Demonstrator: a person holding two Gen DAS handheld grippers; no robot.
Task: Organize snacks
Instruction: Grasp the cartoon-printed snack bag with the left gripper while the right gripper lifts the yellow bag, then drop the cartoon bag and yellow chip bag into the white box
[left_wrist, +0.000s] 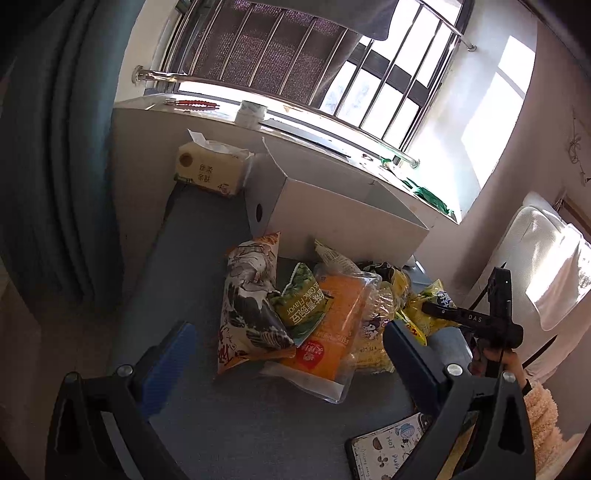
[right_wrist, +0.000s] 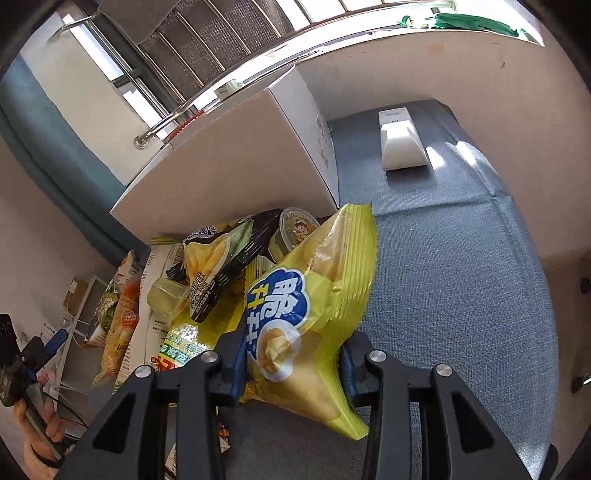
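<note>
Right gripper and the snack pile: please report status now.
Right gripper shut on yellow crinkly chip bag. Left gripper open, empty, over snack pile. White cardboard box behind pile, path clear.

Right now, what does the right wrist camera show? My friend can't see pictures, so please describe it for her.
The right tool is shut on a yellow chip bag with a blue logo, above a blue-grey cloth surface. Left of it lies a pile of other snack packets, and a white cardboard box stands behind them, below a barred window.
</note>
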